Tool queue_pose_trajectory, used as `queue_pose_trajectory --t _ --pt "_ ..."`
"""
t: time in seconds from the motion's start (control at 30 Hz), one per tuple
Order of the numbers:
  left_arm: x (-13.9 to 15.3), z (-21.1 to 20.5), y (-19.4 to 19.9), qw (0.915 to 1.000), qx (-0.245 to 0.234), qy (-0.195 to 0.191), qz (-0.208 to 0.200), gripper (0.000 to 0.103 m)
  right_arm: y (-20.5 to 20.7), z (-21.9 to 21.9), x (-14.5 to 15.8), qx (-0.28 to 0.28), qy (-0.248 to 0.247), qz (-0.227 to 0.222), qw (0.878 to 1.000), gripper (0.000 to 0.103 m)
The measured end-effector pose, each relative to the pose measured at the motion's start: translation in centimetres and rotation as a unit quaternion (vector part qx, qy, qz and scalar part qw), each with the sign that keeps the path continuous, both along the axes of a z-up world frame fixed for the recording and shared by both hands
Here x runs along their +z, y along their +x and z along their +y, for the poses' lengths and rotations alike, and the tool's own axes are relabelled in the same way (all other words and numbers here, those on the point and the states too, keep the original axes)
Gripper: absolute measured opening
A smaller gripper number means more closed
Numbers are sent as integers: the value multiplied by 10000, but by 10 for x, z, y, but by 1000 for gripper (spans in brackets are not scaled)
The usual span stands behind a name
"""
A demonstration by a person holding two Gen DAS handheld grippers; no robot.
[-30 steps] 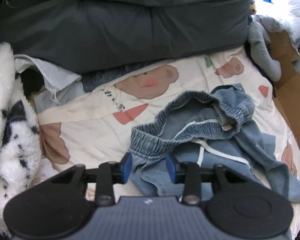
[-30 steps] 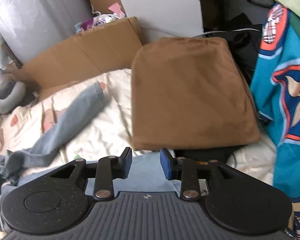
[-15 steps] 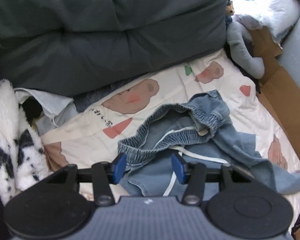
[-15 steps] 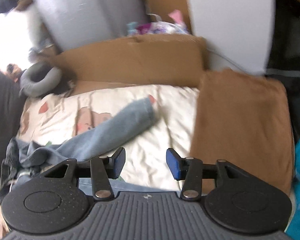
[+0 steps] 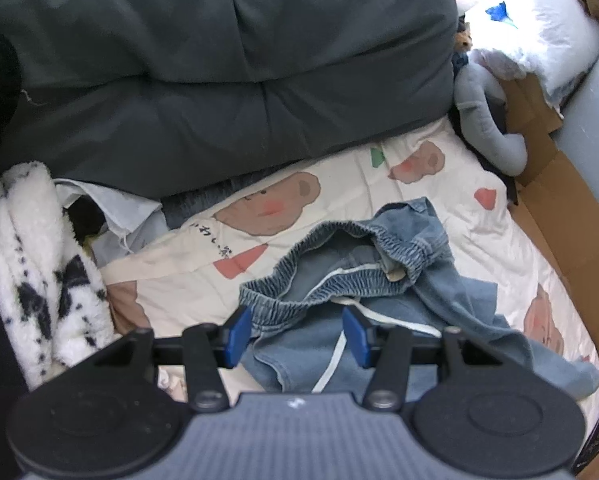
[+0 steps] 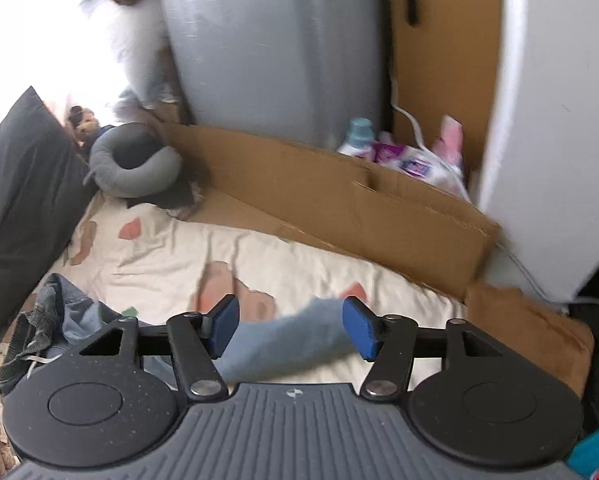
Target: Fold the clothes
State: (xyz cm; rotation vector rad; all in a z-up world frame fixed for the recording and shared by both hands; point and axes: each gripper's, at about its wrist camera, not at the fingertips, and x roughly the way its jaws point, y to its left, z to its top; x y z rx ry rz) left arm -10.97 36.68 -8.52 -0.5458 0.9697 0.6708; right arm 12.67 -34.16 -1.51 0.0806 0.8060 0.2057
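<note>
A pair of blue denim trousers [image 5: 363,276] with an elastic waistband and a white drawstring lies crumpled on a cream bedsheet printed with bears [image 5: 187,268]. My left gripper [image 5: 297,334] stands open just above the near edge of the waistband, holding nothing. In the right wrist view one trouser leg [image 6: 291,340] stretches across the sheet, and my right gripper [image 6: 289,330] is open with that leg between and below its blue pads, not clamped. The waistband [image 6: 39,320] shows at the left there.
A dark grey duvet [image 5: 219,80] is piled behind the trousers. A white fleece with black spots [image 5: 35,264] lies at the left. A grey neck pillow [image 6: 135,164], flattened cardboard [image 6: 339,208], a brown cushion [image 6: 531,328] and a grey wall panel [image 6: 275,48] border the bed.
Both grippers have opened wider. The left view has drawn back from the trousers. The right gripper has swung left, from the brown cushion to the trouser leg and cardboard.
</note>
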Motion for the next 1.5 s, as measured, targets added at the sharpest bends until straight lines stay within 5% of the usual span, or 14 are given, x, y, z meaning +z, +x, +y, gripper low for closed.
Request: queue_pose_trajectory --t 0.4,0.73,0.97,1.5 --pt "5 8 6 9998 -90 97 168 53 18 97 28 542 536 -108 9970 70" --pt "-3 26 9 9998 -113 158 -58 53 -1 187 16 1743 -125 -125 9845 71" --pt "-35 46 17 10000 -70 39 -12 53 0 229 4 2039 -142 -106 9788 71" --pt "-114 81 30 9994 -180 -292 22 53 48 294 -75 2331 -334 118 9718 70"
